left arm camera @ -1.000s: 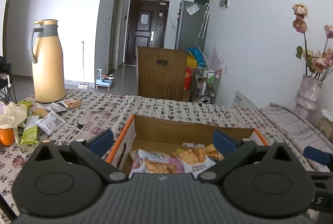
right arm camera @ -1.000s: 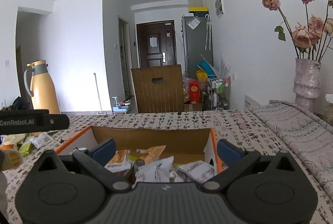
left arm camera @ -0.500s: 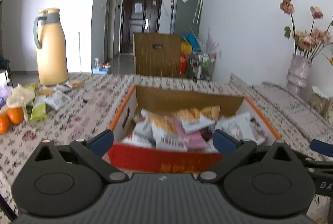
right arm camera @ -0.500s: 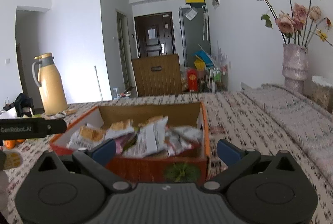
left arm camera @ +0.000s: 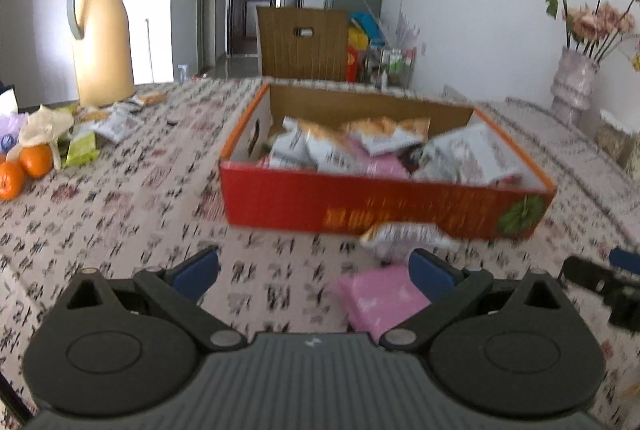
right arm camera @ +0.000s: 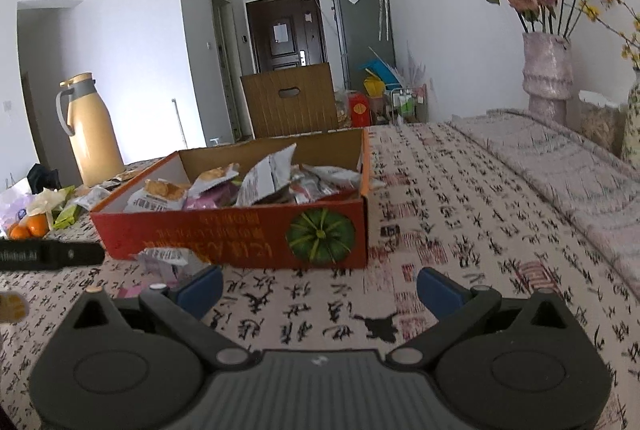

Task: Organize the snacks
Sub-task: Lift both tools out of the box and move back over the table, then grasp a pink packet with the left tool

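Left wrist view shows the left gripper (left arm camera: 314,272) spread empty over a flat pink foil packet (left arm camera: 378,300) near the red cardboard snack box (left arm camera: 384,210); it should centre, pinch the packet's edge, then lift. The right gripper (right arm camera: 320,288) also hangs apart.

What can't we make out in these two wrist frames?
- Pink packet, left wrist view: near end hidden behind the left gripper.
- White packet, left wrist view: motion blur, print unreadable.
- Box bottom, both views: buried under snack packets.
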A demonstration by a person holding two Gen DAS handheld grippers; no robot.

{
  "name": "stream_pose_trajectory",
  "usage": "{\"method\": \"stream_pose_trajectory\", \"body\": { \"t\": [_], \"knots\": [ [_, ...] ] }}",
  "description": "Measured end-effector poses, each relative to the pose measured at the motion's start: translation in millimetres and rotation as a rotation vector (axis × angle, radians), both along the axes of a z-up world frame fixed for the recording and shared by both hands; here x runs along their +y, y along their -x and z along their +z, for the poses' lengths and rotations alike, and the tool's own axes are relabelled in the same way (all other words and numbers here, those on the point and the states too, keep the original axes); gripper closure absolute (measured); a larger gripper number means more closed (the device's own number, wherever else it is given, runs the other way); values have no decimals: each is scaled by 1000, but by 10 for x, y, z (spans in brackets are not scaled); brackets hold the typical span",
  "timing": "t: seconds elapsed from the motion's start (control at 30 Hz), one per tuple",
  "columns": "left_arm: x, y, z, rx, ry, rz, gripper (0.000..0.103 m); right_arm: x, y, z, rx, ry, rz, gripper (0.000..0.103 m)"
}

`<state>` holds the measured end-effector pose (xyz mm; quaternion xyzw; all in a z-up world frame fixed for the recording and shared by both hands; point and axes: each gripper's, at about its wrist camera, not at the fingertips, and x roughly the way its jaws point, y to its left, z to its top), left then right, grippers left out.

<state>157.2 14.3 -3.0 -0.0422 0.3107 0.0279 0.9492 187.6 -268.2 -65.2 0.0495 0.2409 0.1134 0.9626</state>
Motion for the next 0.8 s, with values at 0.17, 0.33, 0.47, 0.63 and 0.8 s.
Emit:
{"method": "stream_pose_trajectory", "body": {
  "t": [0.17, 0.33, 0.47, 0.63, 0.8],
  "knots": [
    [36, 61, -122, 58, 2, -7, 0, -6, 21, -48, 12, -8, 5, 0],
    [-61, 58, -162, 75, -2, -41, 0, 21, 45, -58, 16, -11, 18, 0],
    [-224, -22, -169, 92, -9, -70, 0, 8, 88, -62, 15, -12, 15, 0],
    [-440, -190, -191, 142, 12, -60, 0, -83, 124, -92, 19, -14, -8, 0],
    [-545, -381, -219, 200, 60, 1, 0, -224, 135, -107, 16, -26, -45, 0]
  ]
}}
